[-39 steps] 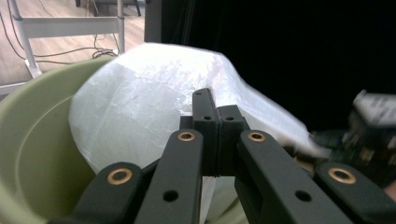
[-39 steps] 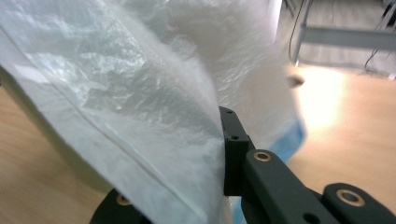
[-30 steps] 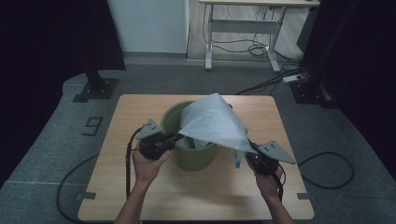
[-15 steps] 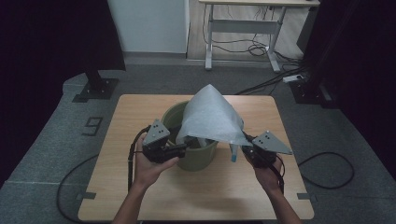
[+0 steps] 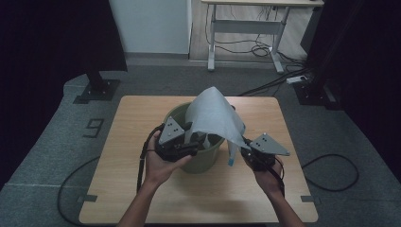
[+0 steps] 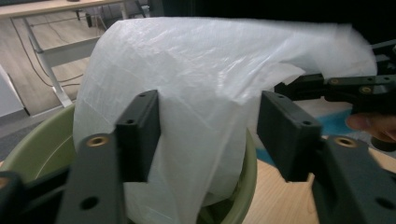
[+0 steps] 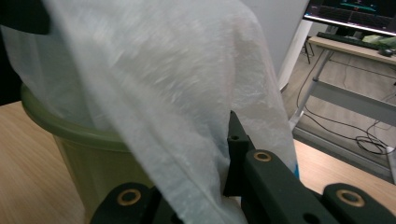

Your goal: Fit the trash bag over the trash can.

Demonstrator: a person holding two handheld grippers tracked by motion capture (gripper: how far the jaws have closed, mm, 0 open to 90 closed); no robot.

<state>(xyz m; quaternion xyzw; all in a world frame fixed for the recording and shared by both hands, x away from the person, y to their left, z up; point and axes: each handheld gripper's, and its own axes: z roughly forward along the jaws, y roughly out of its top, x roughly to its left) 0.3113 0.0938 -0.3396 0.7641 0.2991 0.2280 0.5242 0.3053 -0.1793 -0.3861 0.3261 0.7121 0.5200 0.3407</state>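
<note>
White translucent plastic bag [image 5: 215,116] showing crinkled sheen, blue strip [image 5: 231,161] hanging at its lower edge. Olive-green bin [image 5: 201,158] sitting under it. Black grippers bearing grey plates, brass-coloured screws. Light wood-grain table [image 5: 142,113] standing on grey carpet.

Bin [image 5: 201,158] interior + far rim behind white bag [image 5: 215,118]; bag top edge blurred, left gripper view.

Only readable mark here is a big digit "9" [image 5: 94,127] on the grey floor mat [image 5: 61,142], just left of the wooden table [image 5: 142,109] in the high view. It's laid out in pale strips. The monitor [image 7: 352,14] in the right gripper view has some coloured stuff on screen, but it's way too small to make out.
</note>
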